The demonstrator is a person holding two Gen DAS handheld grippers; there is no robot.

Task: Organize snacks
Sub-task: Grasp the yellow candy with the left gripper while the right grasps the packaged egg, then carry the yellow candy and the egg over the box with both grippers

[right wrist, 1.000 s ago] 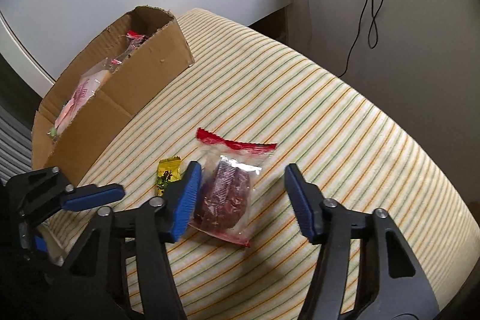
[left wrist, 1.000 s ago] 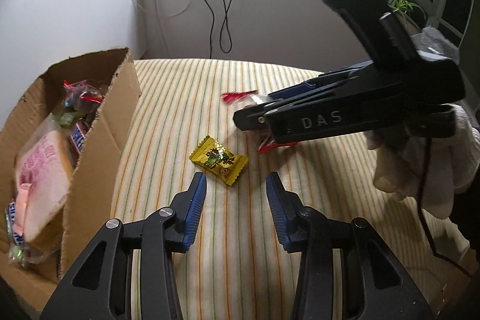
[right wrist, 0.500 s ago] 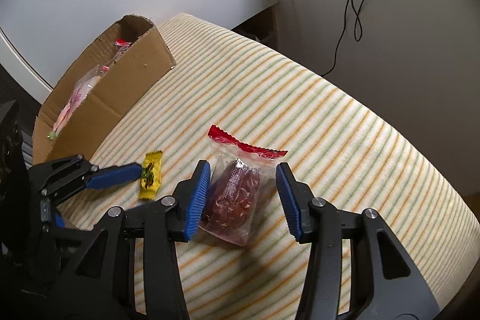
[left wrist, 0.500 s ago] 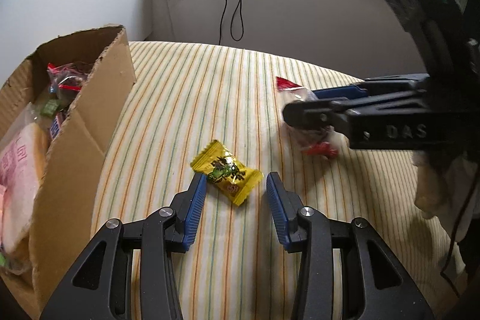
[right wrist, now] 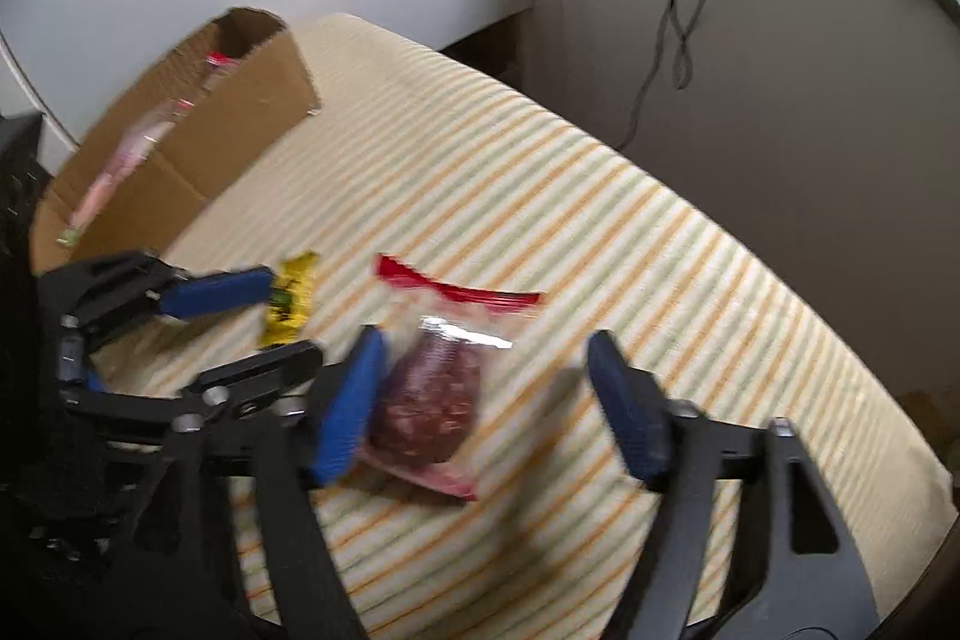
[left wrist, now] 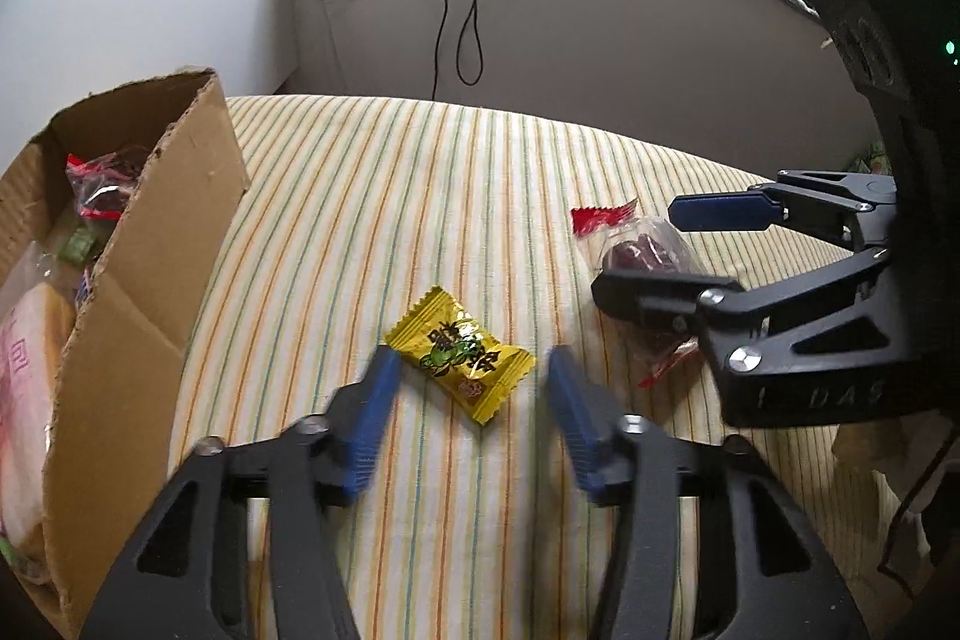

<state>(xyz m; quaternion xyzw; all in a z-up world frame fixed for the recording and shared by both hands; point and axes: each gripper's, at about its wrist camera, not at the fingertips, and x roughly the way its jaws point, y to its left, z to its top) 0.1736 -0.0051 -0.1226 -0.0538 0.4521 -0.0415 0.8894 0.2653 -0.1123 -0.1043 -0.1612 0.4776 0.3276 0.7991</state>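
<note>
Two snacks lie loose on the striped cloth [left wrist: 480, 172], both to the right of the cardboard box [left wrist: 150, 280], which already holds several packets. The yellow candy [left wrist: 461, 355] is the nearer one to the box; the clear packet with the red seal [right wrist: 438, 388], a dark reddish snack inside, lies farther from it, on the candy's far side.

The left gripper [left wrist: 468, 400] points down at the candy, and its jaws are opening: the wrapper lies between and just ahead of the blue pads, touched by neither as far as the left wrist view shows. The candy's long axis runs diagonally, from the corner nearest the box toward the corner nearest the camera, so it lies skewed across the gap and not square to it.

The right gripper [right wrist: 486, 388] hangs over the clear packet with its jaws opening too. The packet sits between the pads, close against the pad on the box side and well clear of the other; blur hides whether that pad touches the film. Its long axis runs away from the camera, red seal at the far end, roughly along the fingers.

Each hand is nearer its own snack, so each probably closes across the short width, then carries toward the box
</note>
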